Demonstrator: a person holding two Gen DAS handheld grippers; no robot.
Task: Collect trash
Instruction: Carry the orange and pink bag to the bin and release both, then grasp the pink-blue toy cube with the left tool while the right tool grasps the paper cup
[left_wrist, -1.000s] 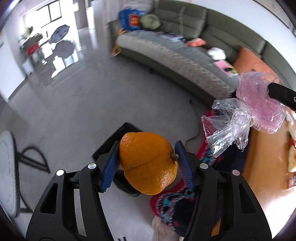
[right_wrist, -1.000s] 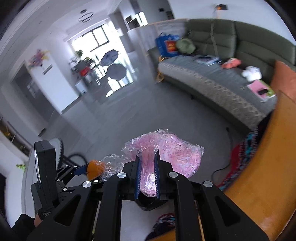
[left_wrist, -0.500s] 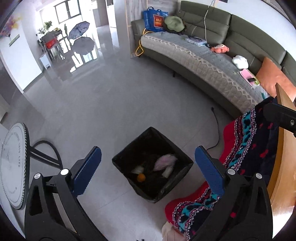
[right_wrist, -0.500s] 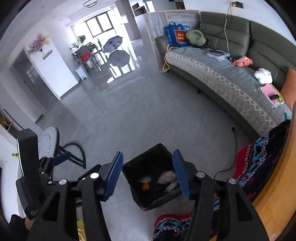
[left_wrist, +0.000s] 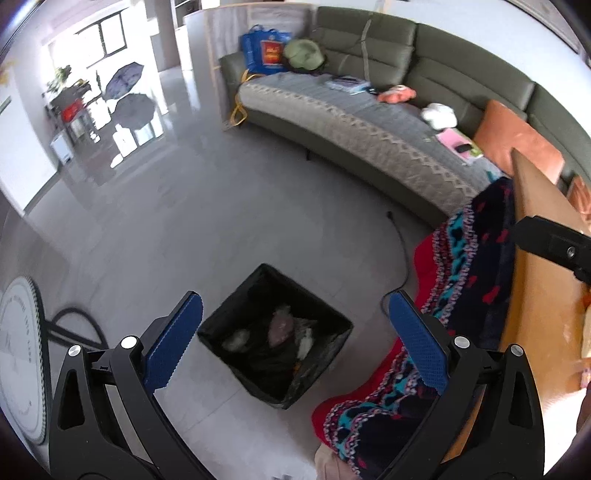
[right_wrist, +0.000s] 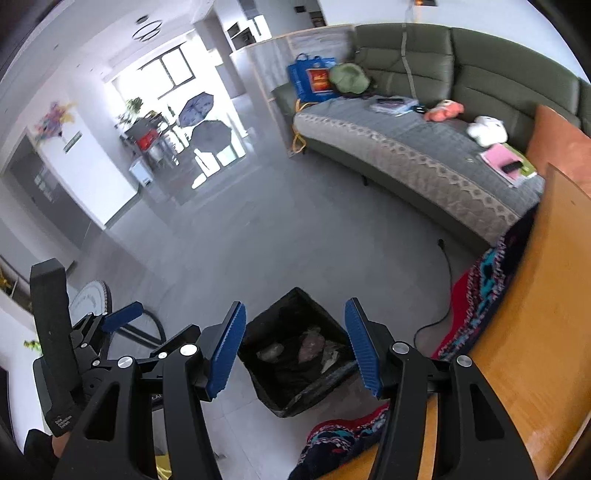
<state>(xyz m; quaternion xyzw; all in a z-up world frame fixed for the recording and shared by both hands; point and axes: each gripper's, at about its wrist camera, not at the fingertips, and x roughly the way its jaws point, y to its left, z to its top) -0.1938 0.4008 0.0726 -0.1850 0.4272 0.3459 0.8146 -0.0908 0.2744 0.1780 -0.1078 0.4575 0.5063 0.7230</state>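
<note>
Bin: one black-lined trash bin (left_wrist: 275, 334) is seen on the grey floor, just beside the tabletop's (left_wrist: 535, 280) near edge, where a patterned blanket (left_wrist: 469, 266) hangs down.
Bin contents: about three pale crumpled pieces of trash (left_wrist: 282, 326) and one small orange scrap are made out inside; a finer count cannot be given.
Left gripper (left_wrist: 295, 339): the jaws are held as wide as they go, with nothing between them; the bin is framed directly below and ahead.
Right gripper (right_wrist: 295, 349): the jaws are held about half open and empty, and the same bin is framed between the pads.
Relation: both grippers are pointed steeply down at the bin from above it; neither is clearly nearer to it. The tabletop lies to the right of both, so the right gripper is judged the nearer one to it.
Remaining trash: a pale object is glimpsed at the tabletop's right edge in the left wrist view, too blurred to be named or counted.
Next move (judged): a swing rightward, back over the tabletop, is called for, since nothing is held.
Counts: two grippers, one bin, one tabletop, one blanket.
</note>
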